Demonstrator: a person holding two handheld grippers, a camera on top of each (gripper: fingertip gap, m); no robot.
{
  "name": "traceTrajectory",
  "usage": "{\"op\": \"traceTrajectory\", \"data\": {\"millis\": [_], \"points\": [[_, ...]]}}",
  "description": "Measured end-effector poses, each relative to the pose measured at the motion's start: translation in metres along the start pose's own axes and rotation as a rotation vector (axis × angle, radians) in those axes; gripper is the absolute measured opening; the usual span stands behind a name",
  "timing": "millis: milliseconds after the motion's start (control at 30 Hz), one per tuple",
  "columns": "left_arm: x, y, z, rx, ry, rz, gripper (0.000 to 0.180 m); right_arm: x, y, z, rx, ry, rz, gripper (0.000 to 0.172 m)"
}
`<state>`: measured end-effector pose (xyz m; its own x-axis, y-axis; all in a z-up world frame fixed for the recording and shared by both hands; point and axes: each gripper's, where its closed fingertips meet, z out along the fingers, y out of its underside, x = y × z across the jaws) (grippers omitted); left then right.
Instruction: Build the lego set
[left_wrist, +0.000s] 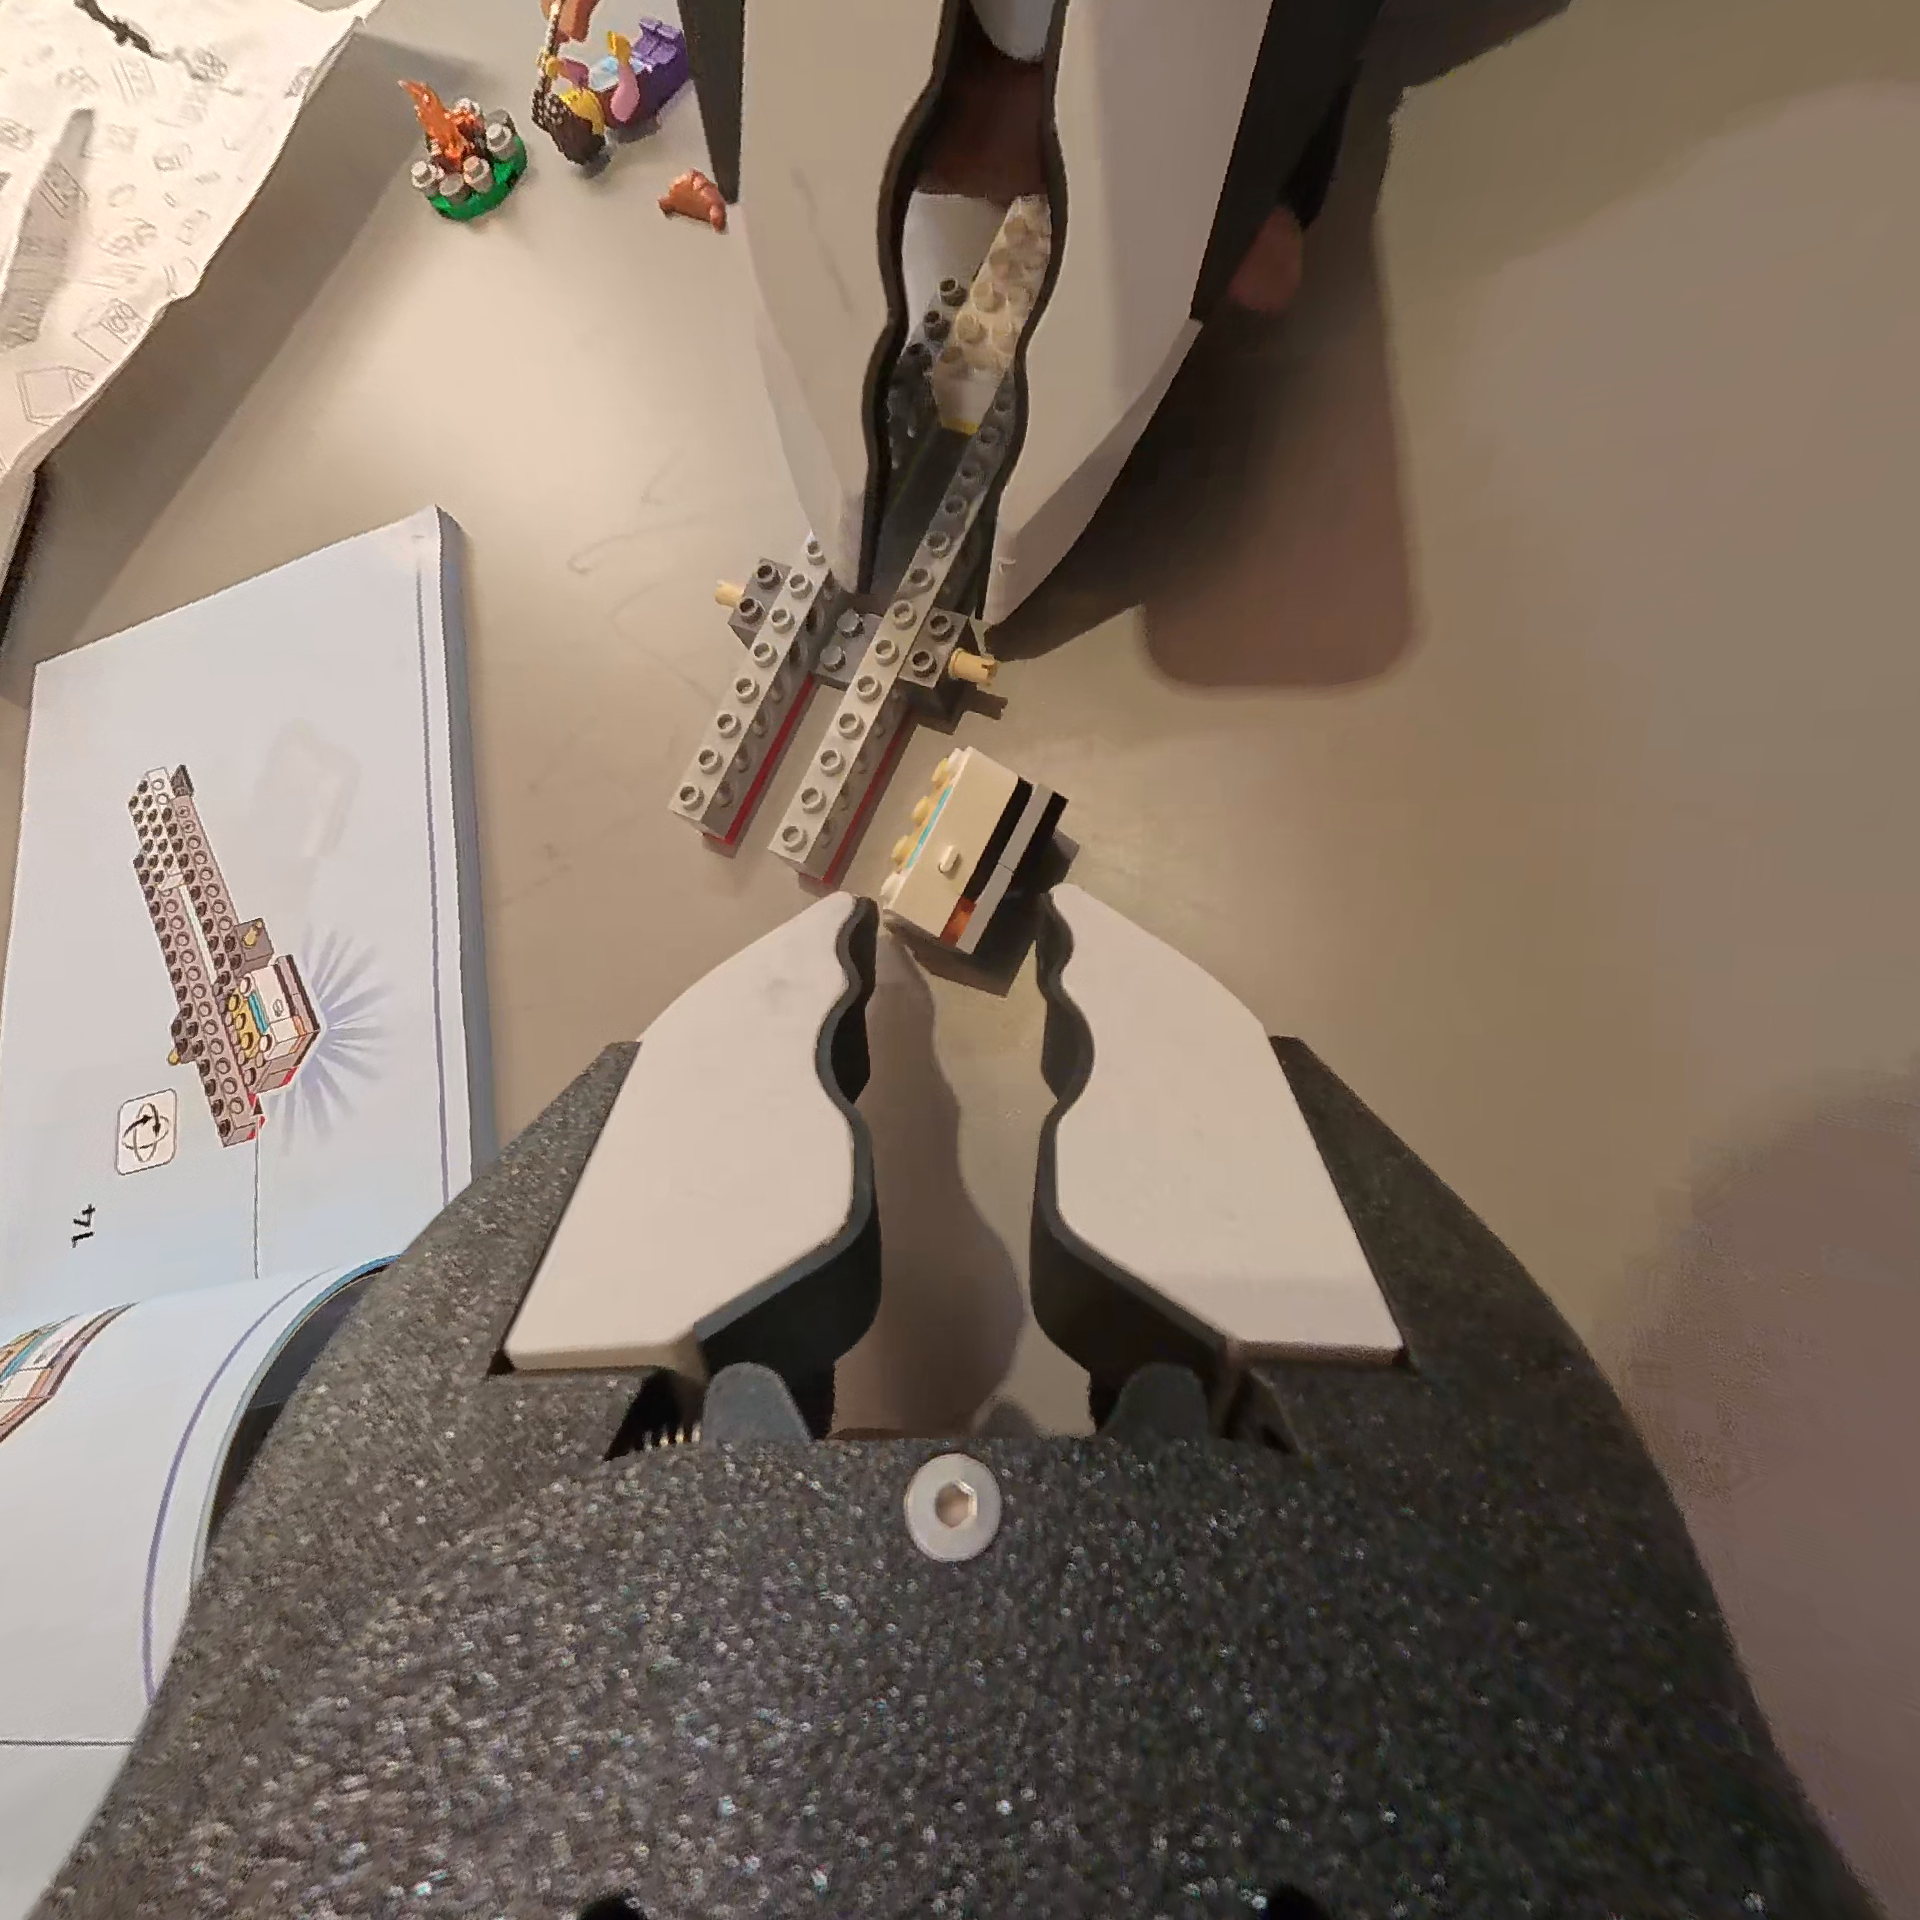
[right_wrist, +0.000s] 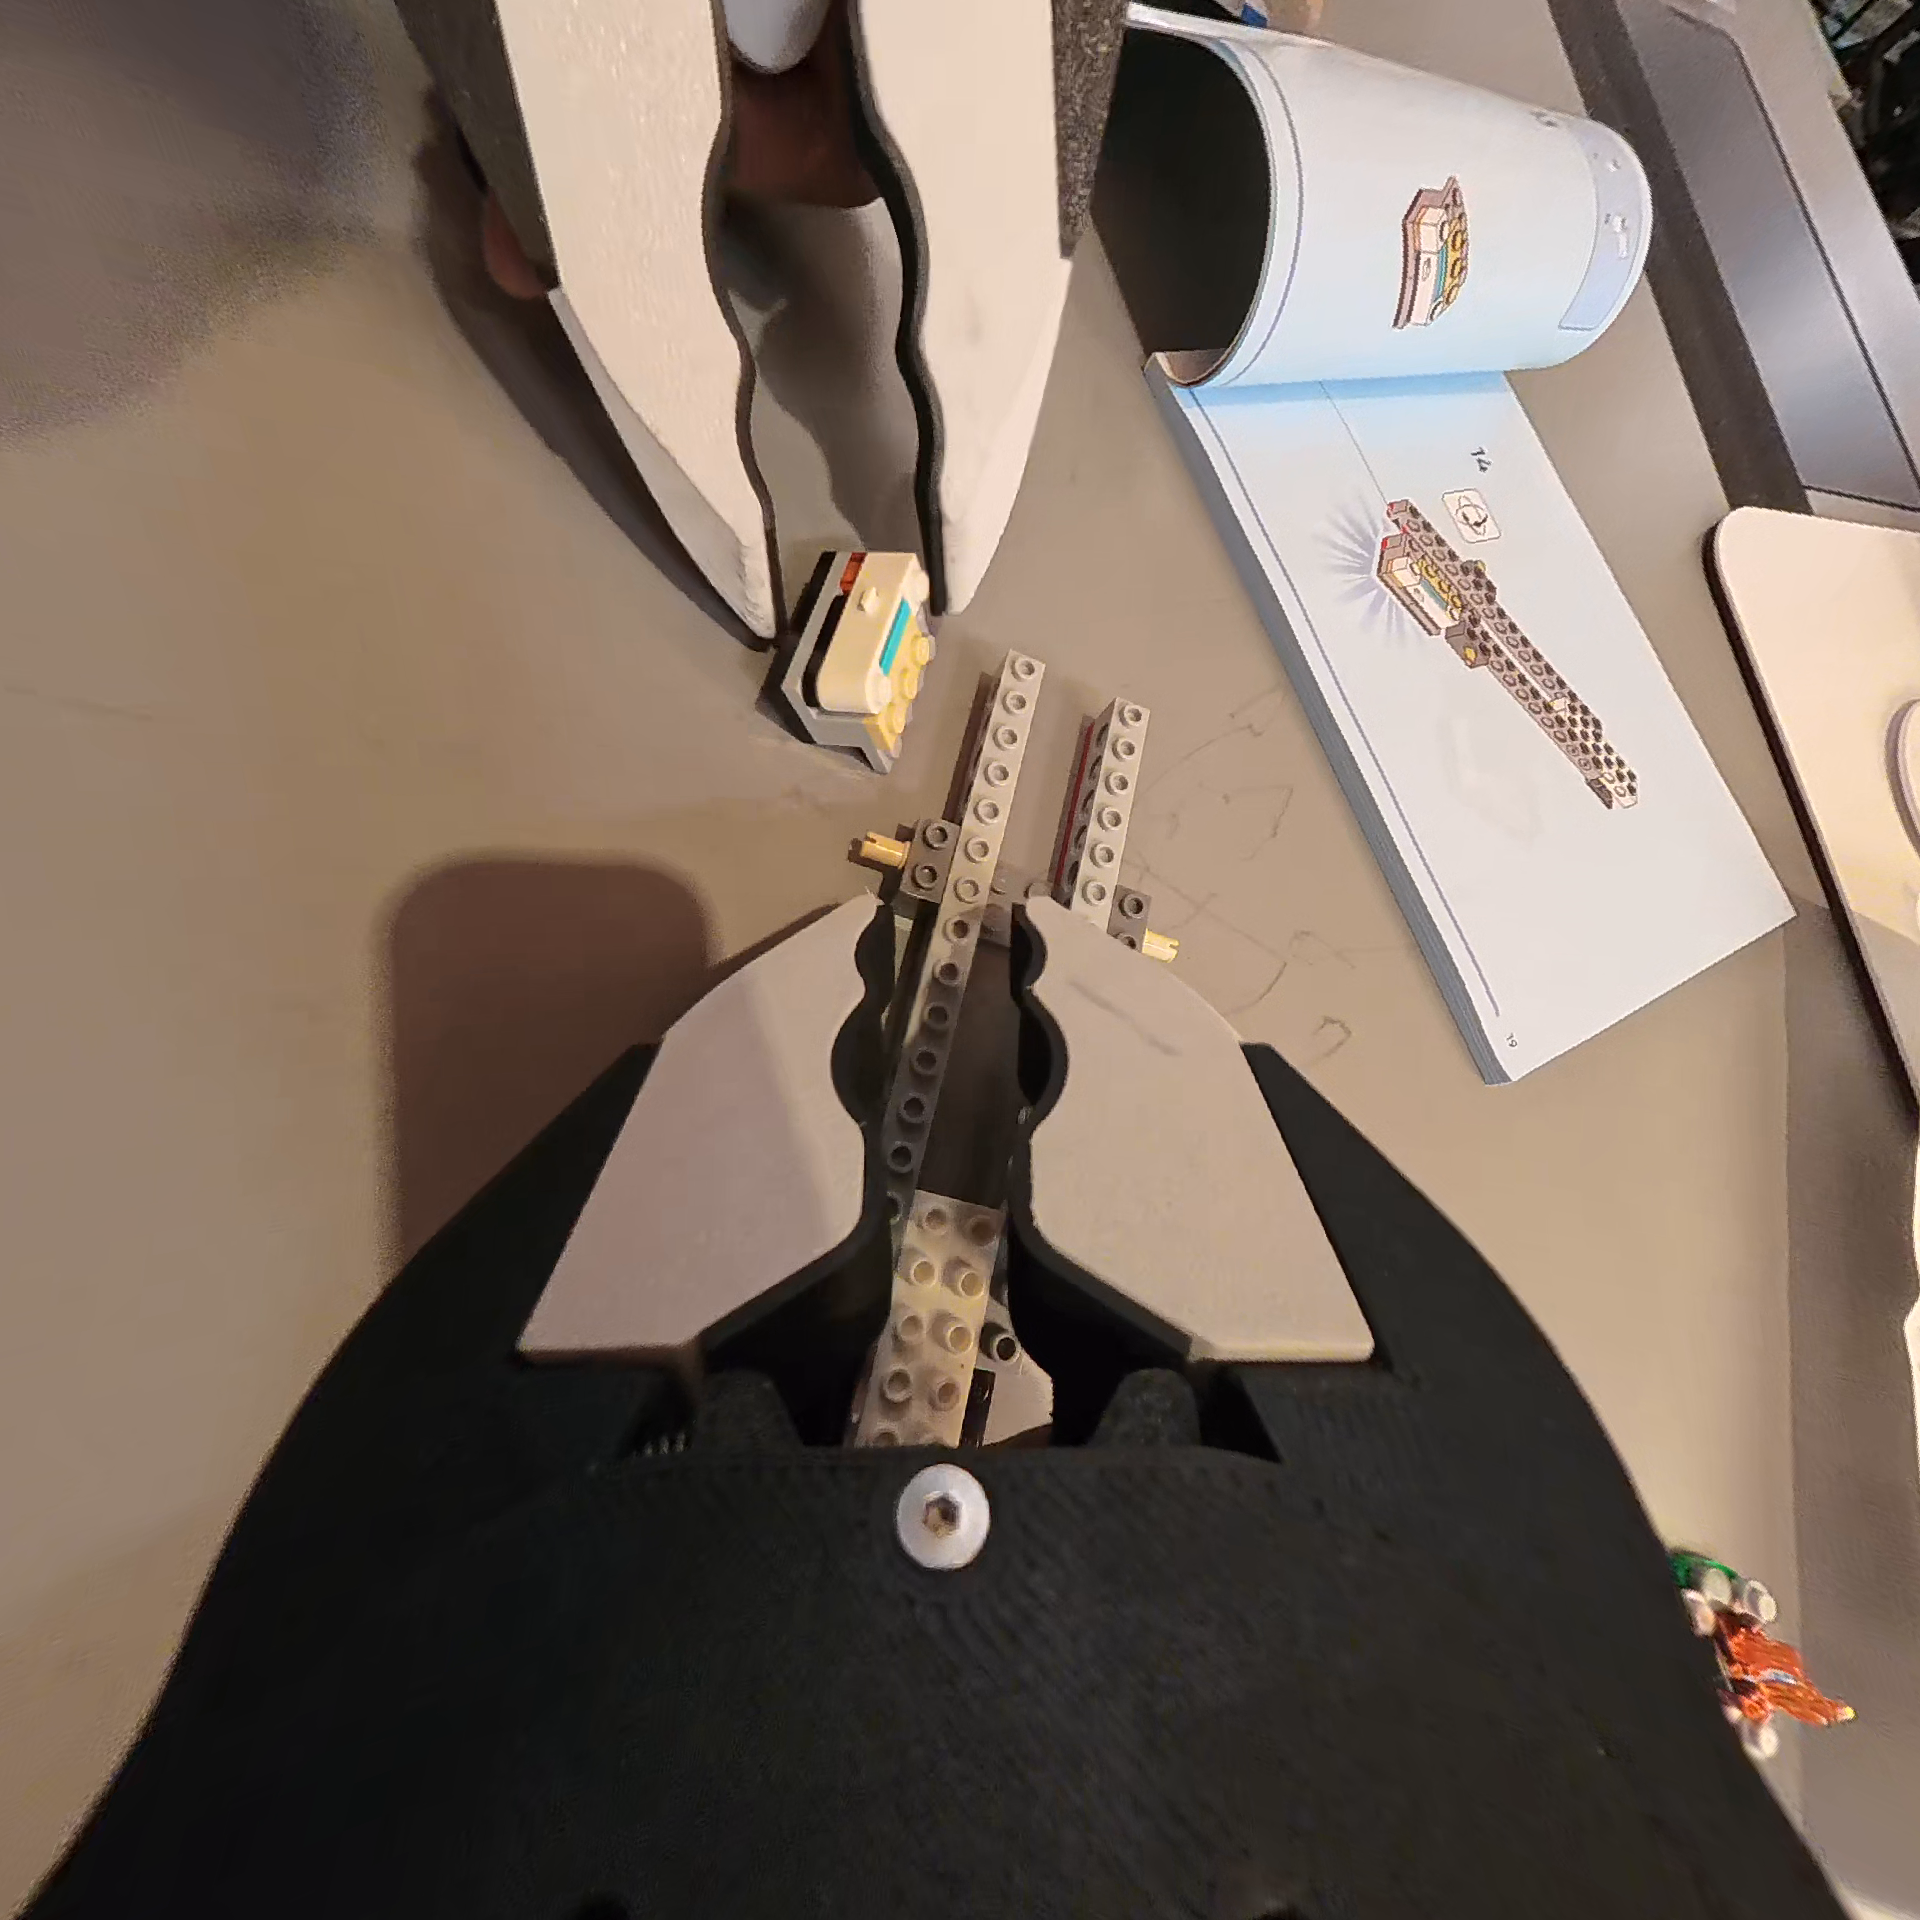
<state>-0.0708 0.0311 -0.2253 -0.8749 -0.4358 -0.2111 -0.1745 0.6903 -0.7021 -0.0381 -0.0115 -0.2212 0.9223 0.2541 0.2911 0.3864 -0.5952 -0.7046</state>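
Observation:
A long grey brick assembly (right_wrist: 997, 769) with two parallel studded beams and tan side pins lies on the beige table (right_wrist: 260, 727). My right gripper (right_wrist: 951, 914) is shut on its rear part, which runs back between the fingers. It also shows in the left wrist view (left_wrist: 821, 748), gripped by the right gripper (left_wrist: 925, 597). A small white, black and grey block (left_wrist: 956, 842) with yellow studs stands on the table beside the beams. My left gripper (left_wrist: 956, 909) is shut on the block's near end with its fingertips. The right wrist view shows the block (right_wrist: 868, 634) between the left gripper's tips (right_wrist: 857, 618).
An open instruction booklet (left_wrist: 239, 883) lies left of the assembly and also shows in the right wrist view (right_wrist: 1507, 675). A creased paper sheet (left_wrist: 125, 187), small brick figures (left_wrist: 468, 156) and a brown piece (left_wrist: 694, 195) lie farther off. A pale board (right_wrist: 1829, 675) lies at the right. Across from one pair of fingers to the other is roughly 6 cm.

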Motion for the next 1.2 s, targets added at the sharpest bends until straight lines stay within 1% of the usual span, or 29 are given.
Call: {"op": "traceTrajectory", "data": {"millis": [133, 400, 1000, 1200], "points": [[-0.0001, 0.0001, -0.0001, -0.001, -0.009, 0.007, 0.024, 0.0024, 0.0008, 0.0006, -0.007, 0.011, 0.017, 0.020], [-0.0024, -0.0014, -0.0009, 0.013, -0.045, 0.053, 0.024, 0.0035, 0.0013, 0.0011, -0.013, 0.016, 0.026, 0.018], [-0.0096, -0.0033, -0.0022, 0.032, -0.119, 0.116, 0.023, 0.0066, 0.0024, 0.0024, -0.023, 0.016, 0.062, 0.022], [-0.0096, -0.0047, -0.0032, 0.042, -0.148, 0.153, 0.023, 0.0036, 0.0026, 0.0028, -0.031, -0.003, 0.072, 0.017]]}}
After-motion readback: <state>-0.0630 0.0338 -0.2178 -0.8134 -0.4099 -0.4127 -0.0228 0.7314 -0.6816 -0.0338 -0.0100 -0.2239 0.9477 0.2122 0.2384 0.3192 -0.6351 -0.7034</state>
